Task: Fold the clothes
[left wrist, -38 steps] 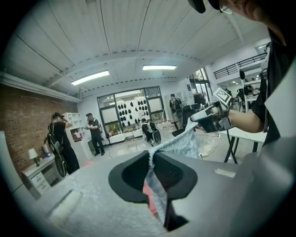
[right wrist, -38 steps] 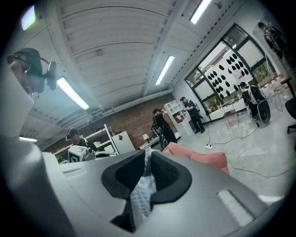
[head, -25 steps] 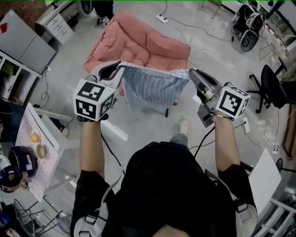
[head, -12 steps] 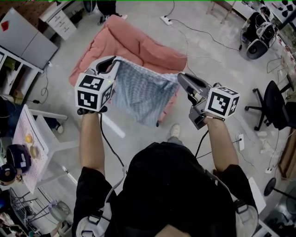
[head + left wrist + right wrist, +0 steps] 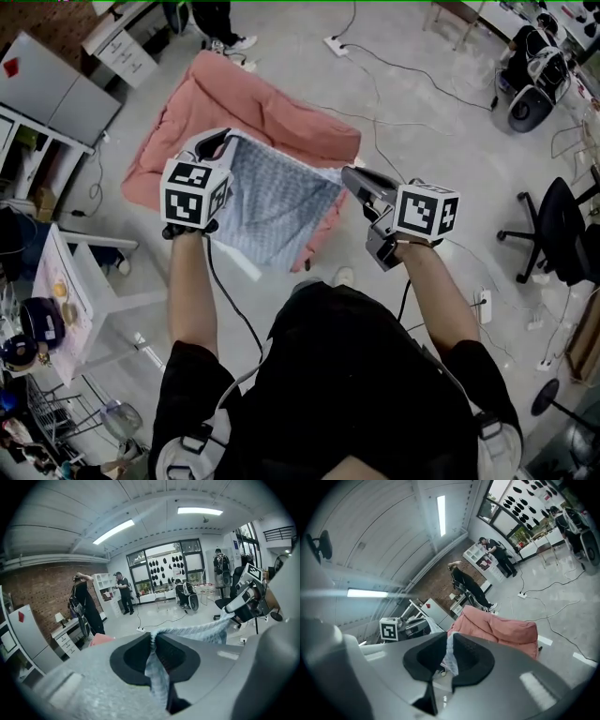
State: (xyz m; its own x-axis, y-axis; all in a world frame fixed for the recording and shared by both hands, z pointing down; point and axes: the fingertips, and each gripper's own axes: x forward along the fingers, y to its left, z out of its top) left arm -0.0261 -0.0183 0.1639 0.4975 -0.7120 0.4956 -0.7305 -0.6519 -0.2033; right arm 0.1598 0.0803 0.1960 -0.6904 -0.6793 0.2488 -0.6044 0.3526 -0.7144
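The garment (image 5: 277,202), a pale blue-grey patterned cloth, hangs spread between the two hand-held grippers, its top edge drawn fairly taut from one to the other and the rest draping down below them. The left hand-held gripper (image 5: 228,141) has its jaws clamped on one upper corner; in its own view the cloth is pinched in the narrow slit between the dark pads and trails down out of them. The right hand-held gripper (image 5: 349,175) is clamped on the opposite upper corner in the same way, with a fold of cloth squeezed between its pads. Both are held out in front of the person, the marker cubes facing up.

Beyond and beneath the hand-held grippers lies a pink padded cover (image 5: 178,141), wider than the hanging garment; the cloth's lower part hangs in front of its near edge. Past the cover, cables (image 5: 375,66) run across the grey floor (image 5: 450,122). Out to the left hand-held gripper's side stands a white table (image 5: 70,281) with small items on it, and well off to the right hand-held gripper's side a black office chair (image 5: 562,225).
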